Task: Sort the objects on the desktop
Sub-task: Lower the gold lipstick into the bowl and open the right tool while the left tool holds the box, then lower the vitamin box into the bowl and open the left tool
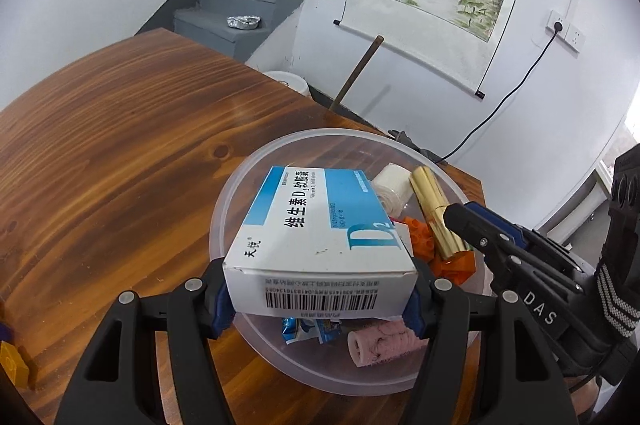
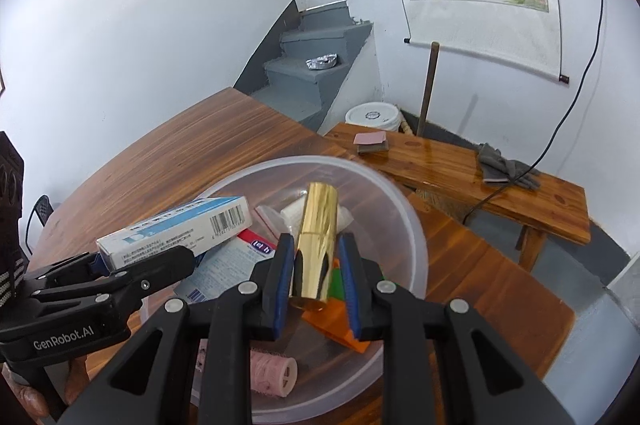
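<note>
A clear plastic bowl (image 1: 240, 185) (image 2: 412, 225) stands on the wooden table. My left gripper (image 1: 318, 299) is shut on a white and blue medicine box (image 1: 320, 237) and holds it over the bowl; the box also shows in the right wrist view (image 2: 176, 229). My right gripper (image 2: 316, 285) holds a gold tube (image 2: 316, 245) between its blue pads, over the bowl; the tube shows in the left wrist view (image 1: 436, 213) too. In the bowl lie a pink roller (image 2: 272, 371), orange bricks (image 1: 452, 265), a white roll (image 1: 394, 185) and a blue packet (image 1: 310, 329).
A yellow block (image 1: 12, 365) sits at the table's near left edge. A wooden bench (image 2: 460, 161) with a grey glove (image 2: 504, 165) and sanding pads stands behind the table. A white bucket (image 2: 372, 115), grey stairs and a black cable are by the wall.
</note>
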Tool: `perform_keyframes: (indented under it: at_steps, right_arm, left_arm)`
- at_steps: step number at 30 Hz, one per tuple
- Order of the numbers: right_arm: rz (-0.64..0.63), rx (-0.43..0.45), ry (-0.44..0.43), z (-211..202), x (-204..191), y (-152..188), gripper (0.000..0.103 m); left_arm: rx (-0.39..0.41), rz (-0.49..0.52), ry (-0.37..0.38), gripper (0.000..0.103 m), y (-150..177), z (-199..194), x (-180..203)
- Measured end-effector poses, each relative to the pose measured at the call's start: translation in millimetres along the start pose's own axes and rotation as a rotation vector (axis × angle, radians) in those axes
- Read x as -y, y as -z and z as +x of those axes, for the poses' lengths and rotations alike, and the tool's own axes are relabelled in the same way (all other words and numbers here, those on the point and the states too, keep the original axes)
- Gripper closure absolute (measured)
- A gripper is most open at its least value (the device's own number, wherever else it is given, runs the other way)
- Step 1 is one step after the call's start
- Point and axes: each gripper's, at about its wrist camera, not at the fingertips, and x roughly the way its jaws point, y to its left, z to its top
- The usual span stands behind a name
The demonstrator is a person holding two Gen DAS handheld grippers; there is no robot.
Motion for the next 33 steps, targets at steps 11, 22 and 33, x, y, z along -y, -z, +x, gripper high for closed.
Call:
perform_keyframes:
  at_steps: [11, 22, 33]
  right_arm:
    - [0.007, 0.012, -0.002, -5.3, -6.8, -0.5, 0.077]
    - [-0.016, 0.02, -0.009, -8.6, -21.1, 0.9, 0.077]
    - [-0.046, 0.029, -0.04, -8.5, -45.7, 1.0, 0.077]
  left_arm:
    - [0.052, 0.018, -0.018, 0.035, 2.7, -20.0, -3.7]
    - [0.074, -0.009, -0.041, 0.035, 7.1, -36.4, -17.5]
    - [0.097, -0.025, 0.032, 0.035, 14.4, -61.4, -27.1]
